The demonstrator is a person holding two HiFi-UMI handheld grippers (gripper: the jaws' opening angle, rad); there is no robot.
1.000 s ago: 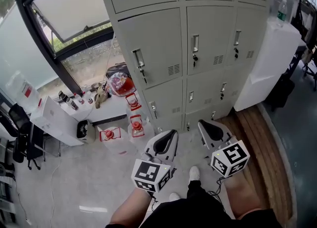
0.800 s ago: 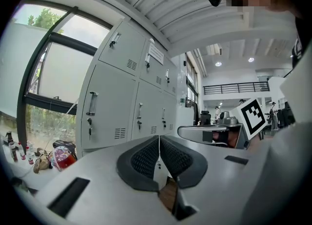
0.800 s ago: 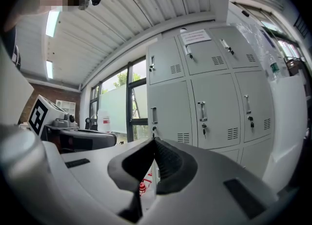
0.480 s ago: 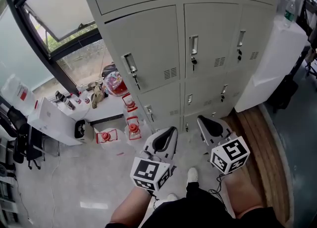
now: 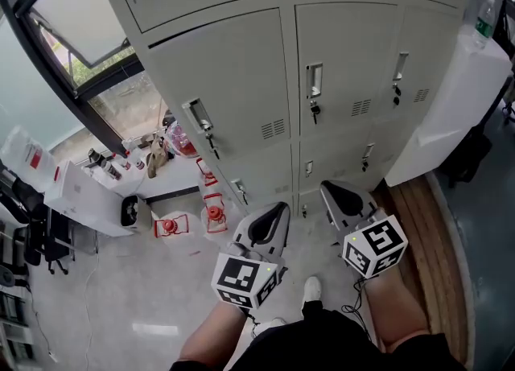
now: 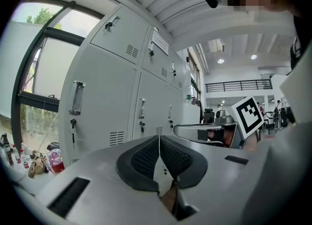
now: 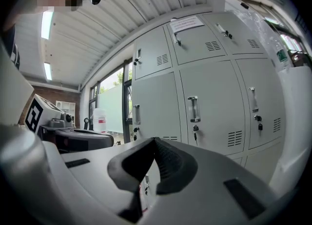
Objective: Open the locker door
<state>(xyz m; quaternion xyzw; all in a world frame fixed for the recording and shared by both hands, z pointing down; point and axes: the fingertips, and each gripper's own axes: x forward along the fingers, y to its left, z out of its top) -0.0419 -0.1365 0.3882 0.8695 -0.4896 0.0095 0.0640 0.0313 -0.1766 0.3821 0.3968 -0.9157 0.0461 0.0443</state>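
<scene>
A bank of grey lockers [image 5: 241,72] stands in front of me, every door in view closed. Each door carries a metal handle with a key below it: one on the left door [image 5: 199,122], one on the middle door [image 5: 314,81], one further right [image 5: 398,68]. My left gripper [image 5: 273,218] and right gripper [image 5: 334,195] hang low in front of the lockers, side by side, well short of any handle. Both are shut with nothing between their pads. In the left gripper view the shut left gripper [image 6: 159,143] faces a handle [image 6: 76,98]. The right gripper [image 7: 155,143] points towards the middle handle [image 7: 193,109].
A white cabinet [image 5: 459,96] with a water bottle [image 5: 483,15] on top flanks the lockers on the right, above a wooden floor strip [image 5: 418,232]. Red lanterns [image 5: 213,215], a white box [image 5: 84,196] and small clutter lie by the window at left. A shoe [image 5: 312,287] shows below.
The lockers have grown larger and slid left and down in the head view as the person came closer. Both grippers keep their place in view and stay shut.
</scene>
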